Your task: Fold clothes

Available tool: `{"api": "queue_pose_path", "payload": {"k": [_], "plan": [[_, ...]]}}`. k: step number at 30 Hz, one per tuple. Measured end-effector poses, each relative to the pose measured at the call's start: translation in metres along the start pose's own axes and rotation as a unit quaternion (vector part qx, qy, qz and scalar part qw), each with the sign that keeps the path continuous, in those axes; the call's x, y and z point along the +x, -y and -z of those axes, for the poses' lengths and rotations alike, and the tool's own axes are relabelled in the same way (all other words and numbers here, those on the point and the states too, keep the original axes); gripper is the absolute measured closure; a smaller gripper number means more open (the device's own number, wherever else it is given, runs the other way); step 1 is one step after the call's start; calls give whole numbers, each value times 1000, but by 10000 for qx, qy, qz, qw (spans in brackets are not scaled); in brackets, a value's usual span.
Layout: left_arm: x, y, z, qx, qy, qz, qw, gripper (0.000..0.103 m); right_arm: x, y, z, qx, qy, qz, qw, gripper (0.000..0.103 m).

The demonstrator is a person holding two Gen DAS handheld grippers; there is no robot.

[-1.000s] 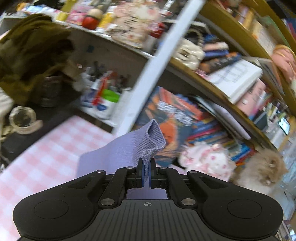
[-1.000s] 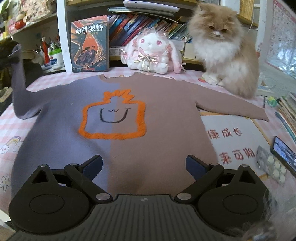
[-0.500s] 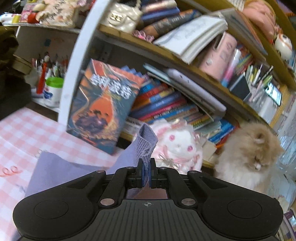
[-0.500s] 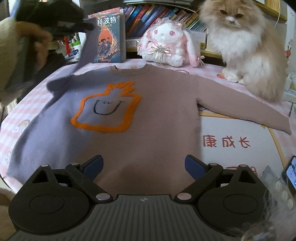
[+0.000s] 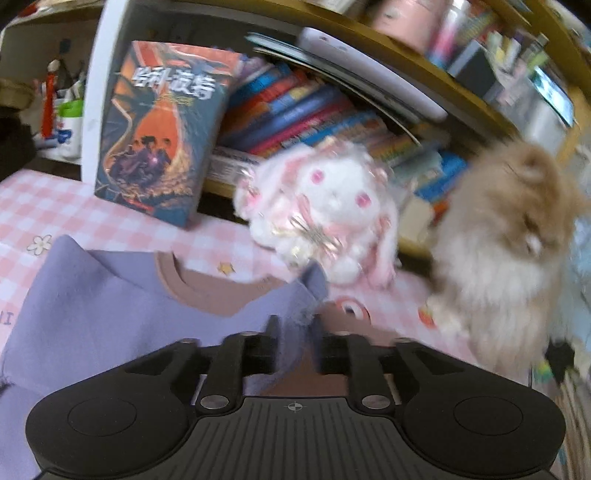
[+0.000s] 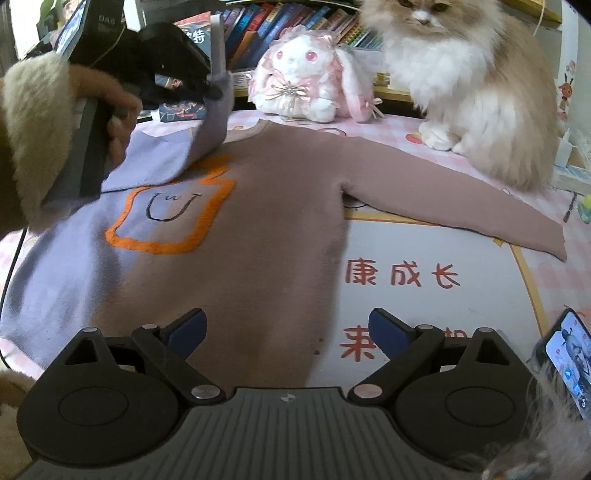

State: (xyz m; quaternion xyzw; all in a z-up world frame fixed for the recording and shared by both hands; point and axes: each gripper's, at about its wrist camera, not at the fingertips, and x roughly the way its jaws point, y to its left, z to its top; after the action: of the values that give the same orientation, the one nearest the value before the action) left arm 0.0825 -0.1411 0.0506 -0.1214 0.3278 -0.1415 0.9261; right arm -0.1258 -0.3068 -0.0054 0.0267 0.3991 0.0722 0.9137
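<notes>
- The sweater [image 6: 258, 229] lies flat on the pink checked tablecloth [image 6: 436, 125], filling the middle of the right wrist view — purple on one half, brown on the other, with an orange outlined shape and a drawn smile on the chest.
- The left gripper [image 5: 293, 325] has its jaws a little apart with the purple sleeve [image 5: 310, 291] between them; the view is blurred, so I cannot tell whether the fingers are still pinching the cloth or have let go.
- In the right wrist view that sleeve [image 6: 212, 129] sits at about 10 o'clock, lifted off the table and drawn in over the purple shoulder, its cuff up at the tip of the left gripper [image 6: 212, 86].
- The right gripper [image 6: 286, 328] hovers at 6 o'clock over the sweater's lower hem, jaws spread wide and holding nothing.
- The brown sleeve [image 6: 461, 206] lies stretched out flat toward 3 o'clock, its end over a white mat with red characters [image 6: 402, 277].
- A fluffy cat [image 6: 472, 92] sits at about 1 o'clock, just beside the brown sleeve.
- A white and pink plush rabbit [image 6: 303, 81] sits at 12 o'clock behind the collar, in front of a shelf of books [image 6: 280, 22].
- A phone [image 6: 569, 358] lies at 4 o'clock near the edge.
</notes>
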Motion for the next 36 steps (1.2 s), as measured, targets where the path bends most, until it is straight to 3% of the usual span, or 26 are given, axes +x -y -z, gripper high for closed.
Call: {"api": "queue_pose_path", "payload": {"k": [2, 3, 5, 8, 12, 15, 18, 22, 27, 28, 30, 32, 34, 36], "plan": [[-22, 0, 13, 237, 90, 55, 9997, 48, 1, 0, 0, 12, -26, -49, 10000, 8], [-32, -3, 20, 339, 103, 29, 9994, 45, 2, 0, 0, 16, -41, -79, 10000, 8], [-54, -15, 35, 514, 78, -162, 9985, 45, 5, -2, -1, 14, -78, -125, 9999, 8], [-90, -48, 63, 660, 2, -833, 9943, 45, 9, -4, 0, 29, -156, -151, 9998, 10], [-135, -98, 93, 579, -59, -1796, 9820, 45, 12, -6, 2, 153, -263, -49, 9995, 25], [-158, -134, 106, 247, -151, -2150, 9762, 45, 13, -6, 5, 300, -348, 125, 9989, 35], [-164, -158, 113, 69, -379, -2184, 9751, 45, 11, -7, 8, 426, -393, 283, 9979, 39], [-163, -175, 121, -157, -625, -1920, 9793, 45, 8, -14, 12, 489, -516, 438, 9965, 44], [-164, -184, 125, -314, -673, -1561, 9850, 54, 7, -24, 15, 578, -563, 617, 9948, 48], [-165, -186, 125, -339, -674, -1511, 9856, 59, 7, -26, 16, 597, -559, 653, 9945, 50], [-166, -193, 124, -427, -691, -1387, 9870, 99, 6, -28, 16, 647, -548, 667, 9942, 57], [-167, -201, 123, -574, -730, -1225, 9881, 99, 6, -31, 16, 686, -524, 622, 9943, 67], [-169, -206, 121, -535, -720, -1188, 9889, 99, 7, -37, 15, 705, -501, 471, 9951, 89], [-173, -214, 118, -572, -659, -1268, 9881, 99, 9, -44, 14, 656, -496, 366, 9959, 90]]}}
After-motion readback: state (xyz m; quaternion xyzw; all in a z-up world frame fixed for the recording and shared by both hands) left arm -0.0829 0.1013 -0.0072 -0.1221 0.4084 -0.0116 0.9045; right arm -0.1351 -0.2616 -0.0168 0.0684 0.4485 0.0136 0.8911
